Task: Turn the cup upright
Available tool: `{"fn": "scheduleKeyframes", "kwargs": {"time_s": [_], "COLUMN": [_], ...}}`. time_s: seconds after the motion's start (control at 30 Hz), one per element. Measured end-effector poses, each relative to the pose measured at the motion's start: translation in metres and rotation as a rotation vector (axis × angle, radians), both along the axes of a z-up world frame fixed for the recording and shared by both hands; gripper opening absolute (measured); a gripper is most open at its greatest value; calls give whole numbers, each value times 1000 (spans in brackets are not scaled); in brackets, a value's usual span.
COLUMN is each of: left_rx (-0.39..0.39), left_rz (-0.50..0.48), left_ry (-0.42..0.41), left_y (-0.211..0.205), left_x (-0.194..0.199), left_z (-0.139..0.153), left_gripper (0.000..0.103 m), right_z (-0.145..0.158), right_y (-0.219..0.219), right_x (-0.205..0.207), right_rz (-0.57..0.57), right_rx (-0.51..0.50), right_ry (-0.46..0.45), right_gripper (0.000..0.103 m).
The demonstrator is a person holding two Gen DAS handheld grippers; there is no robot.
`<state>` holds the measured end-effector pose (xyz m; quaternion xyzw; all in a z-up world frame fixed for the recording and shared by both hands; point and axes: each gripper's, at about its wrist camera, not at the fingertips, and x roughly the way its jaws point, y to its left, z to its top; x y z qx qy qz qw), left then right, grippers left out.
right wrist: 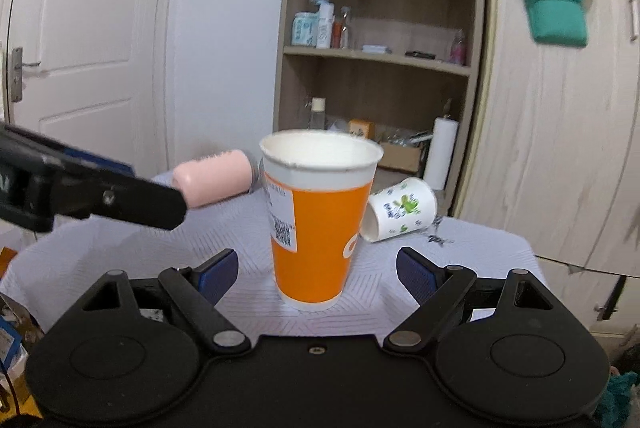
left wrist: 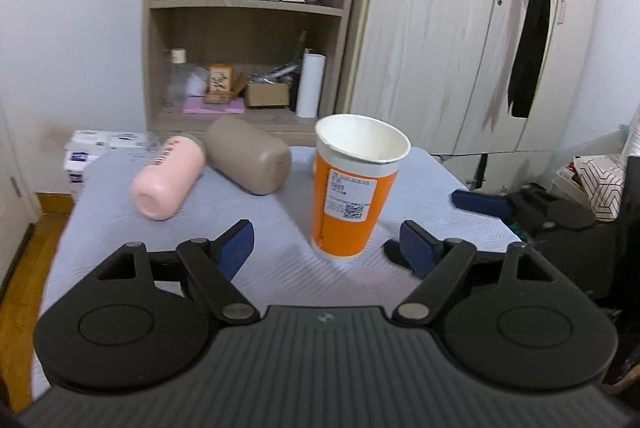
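An orange paper cup [left wrist: 352, 188] with a white rim and a printed label stands upright, mouth up, on the grey-white cloth of the table [left wrist: 280, 268]. It also shows in the right wrist view [right wrist: 320, 220]. My left gripper [left wrist: 326, 248] is open, its blue pads on either side of the cup's base and apart from it. My right gripper [right wrist: 318, 272] is open too, the cup's base standing between its pads without contact. The right gripper's fingers [left wrist: 480, 204] show at the right of the left wrist view.
A pink bottle [left wrist: 168, 180] and a taupe bottle [left wrist: 248, 156] lie on their sides at the table's back left. A white floral paper cup [right wrist: 400, 214] lies on its side behind the orange cup. A shelf unit [left wrist: 248, 28] and wardrobe [left wrist: 460, 48] stand behind.
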<state>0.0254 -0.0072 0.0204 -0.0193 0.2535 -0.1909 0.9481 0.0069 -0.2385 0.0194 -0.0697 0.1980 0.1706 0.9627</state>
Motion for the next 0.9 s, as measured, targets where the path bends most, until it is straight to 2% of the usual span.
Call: {"fn": "scheduleKeyframes", "kwargs": {"time_s": [0.13,0.43,0.73,0.9], "left_rx": [-3,18,43,58], "left_rz": [24,87,127,160], "left_ry": [-11,-29,-49,-51], "left_y": [8,20,26,27], "left_x": [-16,-35,-47,-47], "left_z": [9,16,17,15], "left_gripper": [80,82,92,95], "right_z": [15,33,40,41], "right_y": [2,-5,-6,-7], "right_x": [-17,-45,-66,-68], "right_rz": [-16,-107,-137,-201], "right_rx": [-7,3,16,17], "right_ry": [-31,-36,-69,-58], "right_gripper": [90,92,92,103]}}
